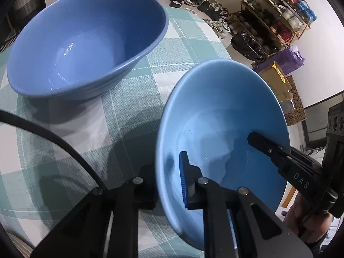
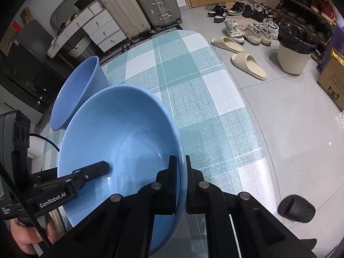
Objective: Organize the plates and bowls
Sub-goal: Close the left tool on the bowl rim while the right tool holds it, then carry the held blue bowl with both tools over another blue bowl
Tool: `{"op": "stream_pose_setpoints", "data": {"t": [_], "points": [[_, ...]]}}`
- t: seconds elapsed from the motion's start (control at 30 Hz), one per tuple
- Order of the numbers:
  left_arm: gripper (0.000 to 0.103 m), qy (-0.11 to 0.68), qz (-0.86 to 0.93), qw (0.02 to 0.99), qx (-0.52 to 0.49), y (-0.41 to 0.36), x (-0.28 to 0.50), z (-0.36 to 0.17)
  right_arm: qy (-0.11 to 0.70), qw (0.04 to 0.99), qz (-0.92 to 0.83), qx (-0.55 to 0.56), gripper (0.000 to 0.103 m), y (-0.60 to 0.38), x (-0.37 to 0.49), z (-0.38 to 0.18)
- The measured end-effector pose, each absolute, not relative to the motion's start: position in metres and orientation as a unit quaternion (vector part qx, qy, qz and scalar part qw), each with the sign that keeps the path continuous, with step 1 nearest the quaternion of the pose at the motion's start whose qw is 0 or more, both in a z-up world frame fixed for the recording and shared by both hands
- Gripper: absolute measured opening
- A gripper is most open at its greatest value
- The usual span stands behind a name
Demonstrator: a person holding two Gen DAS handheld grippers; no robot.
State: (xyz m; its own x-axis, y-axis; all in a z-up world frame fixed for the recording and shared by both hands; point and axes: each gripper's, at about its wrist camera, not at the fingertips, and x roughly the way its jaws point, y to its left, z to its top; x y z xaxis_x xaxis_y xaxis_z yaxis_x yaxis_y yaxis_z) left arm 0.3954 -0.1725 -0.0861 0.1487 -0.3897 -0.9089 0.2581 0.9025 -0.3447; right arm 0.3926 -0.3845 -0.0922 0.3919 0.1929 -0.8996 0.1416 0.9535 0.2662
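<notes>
A light blue bowl (image 1: 217,116) (image 2: 116,133) is held tilted above the checked tablecloth by both grippers. My left gripper (image 1: 165,178) is shut on the bowl's near rim, one finger inside and one outside. My right gripper (image 2: 181,167) is shut on the opposite rim; its finger also shows inside the bowl in the left wrist view (image 1: 264,146). The left gripper also shows in the right wrist view (image 2: 94,169). A larger, darker blue bowl (image 1: 86,43) (image 2: 79,90) sits on the table to the far left.
The table (image 2: 193,90) has a teal and white checked cloth; its right edge drops to a tiled floor with slippers (image 2: 249,64), shoes and a bin (image 2: 294,49). Suitcases (image 2: 139,6) and drawers stand beyond the table. A shoe rack (image 1: 273,21) stands at the right.
</notes>
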Motion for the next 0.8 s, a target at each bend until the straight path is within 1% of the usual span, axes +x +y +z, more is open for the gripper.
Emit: {"op": "stream_pose_setpoints", "data": {"t": [0.57, 0.8], "points": [[0.014, 0.616, -0.202, 0.76, -0.051, -0.173, 0.388, -0.079, 0.551, 0.821, 0.011, 0.15, 0.005, -0.384, 0.387, -0.088], [0.014, 0.62, -0.205, 0.754, -0.069, -0.169, 0.39, -0.075, 0.552, 0.818, 0.012, 0.164, 0.005, -0.388, 0.387, -0.086]]}}
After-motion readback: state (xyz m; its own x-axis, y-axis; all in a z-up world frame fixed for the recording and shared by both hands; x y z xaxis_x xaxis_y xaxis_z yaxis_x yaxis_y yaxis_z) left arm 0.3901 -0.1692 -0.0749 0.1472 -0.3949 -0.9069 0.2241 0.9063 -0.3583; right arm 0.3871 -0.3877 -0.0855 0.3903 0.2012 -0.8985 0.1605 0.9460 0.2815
